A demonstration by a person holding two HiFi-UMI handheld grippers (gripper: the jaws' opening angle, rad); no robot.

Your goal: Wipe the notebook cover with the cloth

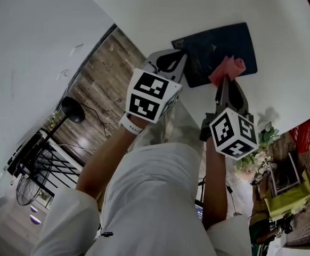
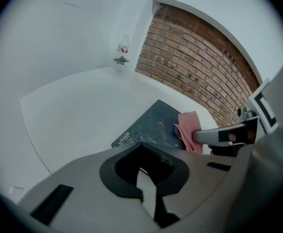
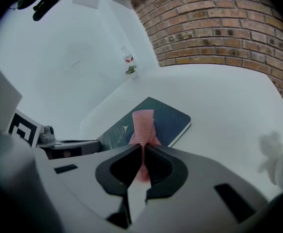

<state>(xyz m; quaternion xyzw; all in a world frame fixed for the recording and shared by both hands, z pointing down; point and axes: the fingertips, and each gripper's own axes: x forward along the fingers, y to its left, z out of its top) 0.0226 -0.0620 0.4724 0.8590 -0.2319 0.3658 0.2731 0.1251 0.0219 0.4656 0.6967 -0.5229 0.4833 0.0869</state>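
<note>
A dark blue notebook (image 1: 214,47) lies flat on the white table (image 1: 160,9). A pink cloth (image 1: 228,68) rests on its near right part. My right gripper (image 1: 224,80) is shut on the cloth's near end, and in the right gripper view the cloth (image 3: 143,124) runs forward from the right gripper (image 3: 142,148) onto the notebook (image 3: 175,120). My left gripper (image 1: 182,53) is shut with nothing in it, its tips at the notebook's near left corner. The left gripper view shows the left gripper (image 2: 141,144) over the notebook (image 2: 149,125), with the cloth (image 2: 190,127) to the right.
A brick wall (image 3: 219,23) runs behind the table. A small bottle with a sprig (image 3: 128,62) stands in the far corner. Pale flowers (image 1: 260,140) sit by the table's near right edge. Wooden floor (image 1: 102,73) and a black lamp (image 1: 72,110) lie to the left.
</note>
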